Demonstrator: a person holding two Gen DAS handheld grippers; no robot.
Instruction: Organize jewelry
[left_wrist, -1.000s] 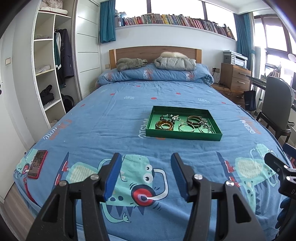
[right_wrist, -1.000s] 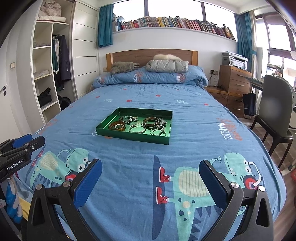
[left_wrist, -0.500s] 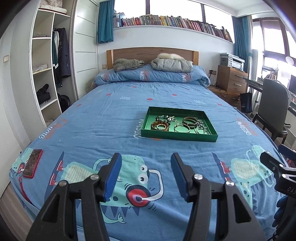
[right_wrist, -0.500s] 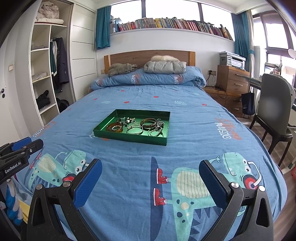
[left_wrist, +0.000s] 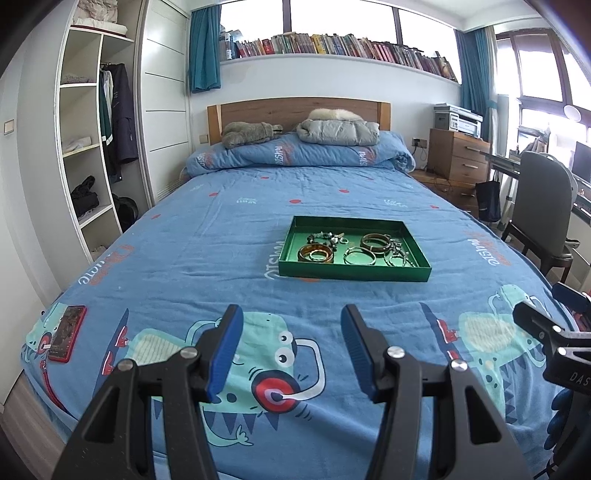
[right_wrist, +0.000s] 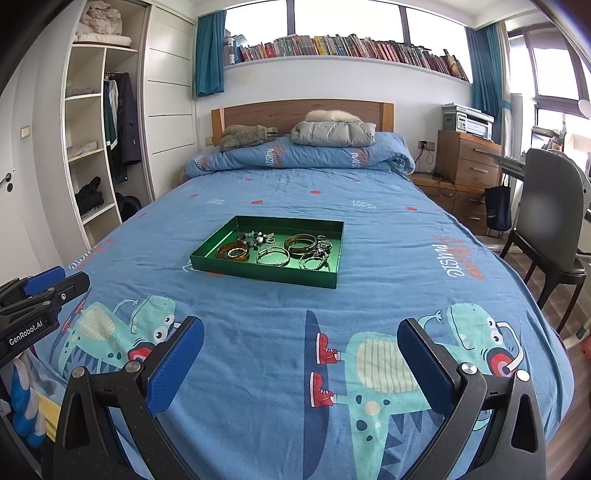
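Observation:
A green tray (left_wrist: 352, 272) lies on the blue bed and also shows in the right wrist view (right_wrist: 258, 271). It holds an amber bangle (left_wrist: 315, 253), silver bangles (left_wrist: 359, 256), a brown bangle (left_wrist: 374, 242), a bead bracelet (left_wrist: 325, 236) and chain pieces (left_wrist: 399, 256). My left gripper (left_wrist: 291, 332) is open and empty, over the foot of the bed, well short of the tray. My right gripper (right_wrist: 301, 345) is wide open and empty, also near the foot of the bed.
A red phone (left_wrist: 67, 332) lies on the bed's left front corner. A wardrobe with open shelves (left_wrist: 88, 147) stands left. A dresser with a printer (left_wrist: 458, 151) and a chair (left_wrist: 543, 214) stand right. Folded clothes (left_wrist: 338, 131) rest on the rolled duvet at the headboard.
Both grippers have pulled back and risen slightly, so the tray looks a little farther off. Their jaws have kept the same opening.

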